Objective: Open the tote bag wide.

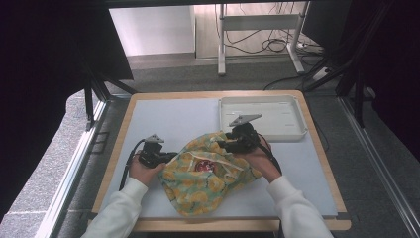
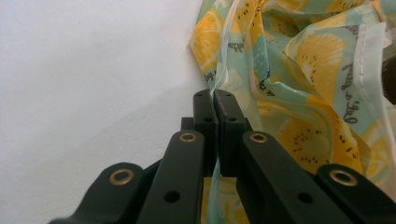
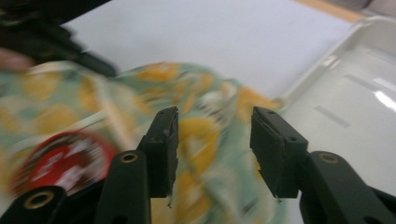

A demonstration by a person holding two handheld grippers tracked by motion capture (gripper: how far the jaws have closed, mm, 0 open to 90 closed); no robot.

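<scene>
A cloth bag (image 1: pixel 208 181) printed with yellow lemons on pale green lies on the white table mat, its mouth open toward the far side. A red round object (image 1: pixel 203 165) sits inside the opening and appears blurred in the right gripper view as the red object (image 3: pixel 65 161). My left gripper (image 1: pixel 166 157) is shut on the bag's left edge; the lemon fabric (image 2: pixel 299 93) runs between its closed jaws at the left gripper (image 2: pixel 214 95). My right gripper (image 1: pixel 223 144) hovers open over the bag's far rim, and the right gripper (image 3: pixel 214 123) has fabric below its jaws.
A white empty tray (image 1: pixel 261 117) stands at the back right of the mat, close behind the right gripper, also seen as the tray (image 3: pixel 355 88). The table has a wooden border (image 1: pixel 317 144). Bare mat lies to the left and far left.
</scene>
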